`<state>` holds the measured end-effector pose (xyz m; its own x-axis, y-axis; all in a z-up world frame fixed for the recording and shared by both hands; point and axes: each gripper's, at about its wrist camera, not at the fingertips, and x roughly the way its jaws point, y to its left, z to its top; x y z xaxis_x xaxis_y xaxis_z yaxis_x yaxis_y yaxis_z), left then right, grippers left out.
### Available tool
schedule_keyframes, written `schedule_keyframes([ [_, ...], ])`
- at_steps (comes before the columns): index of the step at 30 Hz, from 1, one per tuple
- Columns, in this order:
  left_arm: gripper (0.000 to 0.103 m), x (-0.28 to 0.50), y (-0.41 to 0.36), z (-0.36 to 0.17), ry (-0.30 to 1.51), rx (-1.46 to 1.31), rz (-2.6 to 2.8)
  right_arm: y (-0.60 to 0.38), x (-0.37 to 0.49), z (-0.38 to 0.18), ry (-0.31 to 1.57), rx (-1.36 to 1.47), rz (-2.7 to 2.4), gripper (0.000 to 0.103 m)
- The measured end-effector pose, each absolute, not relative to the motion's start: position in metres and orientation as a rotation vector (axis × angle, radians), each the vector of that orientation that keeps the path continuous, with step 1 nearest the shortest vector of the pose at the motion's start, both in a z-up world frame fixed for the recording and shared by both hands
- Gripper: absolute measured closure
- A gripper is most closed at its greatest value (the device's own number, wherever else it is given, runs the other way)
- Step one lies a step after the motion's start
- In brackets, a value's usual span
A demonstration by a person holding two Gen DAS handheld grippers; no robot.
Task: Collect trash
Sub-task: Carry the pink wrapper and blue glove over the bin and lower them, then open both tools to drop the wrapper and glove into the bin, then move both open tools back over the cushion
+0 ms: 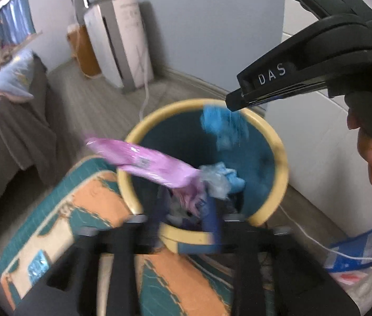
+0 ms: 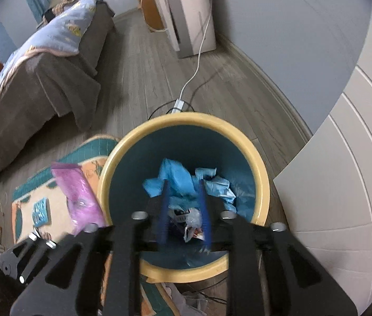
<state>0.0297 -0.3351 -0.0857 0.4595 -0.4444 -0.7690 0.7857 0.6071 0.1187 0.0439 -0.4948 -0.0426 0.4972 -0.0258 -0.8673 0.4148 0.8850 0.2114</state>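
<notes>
A round bin (image 1: 278, 142) with a yellow rim and teal inside stands on the floor; it also shows in the right wrist view (image 2: 259, 166). My left gripper (image 1: 186, 208) holds a pink plastic wrapper (image 1: 144, 162) and clear plastic (image 1: 215, 177) over the bin's near rim. My right gripper (image 2: 183, 205) is open above the bin, its tips seen from the side in the left wrist view (image 1: 234, 102). Crumpled blue trash (image 1: 219, 125) is in the air just below those tips; blue trash (image 2: 178, 176) lies inside the bin. The pink wrapper also shows in the right wrist view (image 2: 78, 192).
A patterned orange and teal mat (image 1: 62, 223) lies left of the bin. A bed (image 2: 41, 79) with a grey cover is at the left. A white appliance (image 2: 191, 8) with a cable stands by the back wall. A white cabinet (image 2: 343, 171) is at the right.
</notes>
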Motion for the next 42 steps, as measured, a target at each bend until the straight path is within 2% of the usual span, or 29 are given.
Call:
schedule_keyframes([
  [1,0.037,0.031,-0.333,-0.083,0.757,0.495,-0.786,-0.496,0.044,-0.041,1.014,0.428,-0.286,0.065],
  [3,0.036,0.035,-0.325,-0.082,0.761,0.466,-0.777,-0.497,0.044,-0.040,1.007,0.432,-0.296,0.056],
  [4,0.032,0.037,-0.322,-0.081,0.770,0.459,-0.770,-0.497,0.045,-0.040,1.006,0.436,-0.298,0.052],
  [5,0.028,0.039,-0.318,-0.081,0.777,0.451,-0.755,-0.495,0.045,-0.040,1.006,0.442,-0.299,0.039],
  [6,0.019,0.041,-0.316,-0.080,0.776,0.445,-0.745,-0.494,0.046,-0.040,1.004,0.448,-0.300,0.027],
  [8,0.011,0.044,-0.306,-0.079,0.767,0.437,-0.704,-0.492,0.046,-0.037,0.993,0.454,-0.306,0.018],
  [11,0.008,0.048,-0.293,-0.080,0.783,0.448,-0.632,-0.486,0.048,-0.031,0.983,0.456,-0.311,0.007],
  [25,0.007,0.082,-0.168,-0.091,0.925,0.309,-0.385,-0.396,0.085,-0.032,1.040,0.382,-0.219,0.006],
  [38,0.007,0.123,-0.056,-0.152,1.180,0.119,-0.076,-0.327,0.106,-0.044,1.091,0.292,-0.157,0.006],
  [41,0.011,0.128,-0.054,-0.162,1.210,0.121,-0.079,-0.321,0.109,-0.048,1.105,0.254,-0.156,0.006],
  [42,0.021,0.129,-0.053,-0.166,1.217,0.124,-0.082,-0.320,0.110,-0.050,1.111,0.250,-0.156,0.006],
])
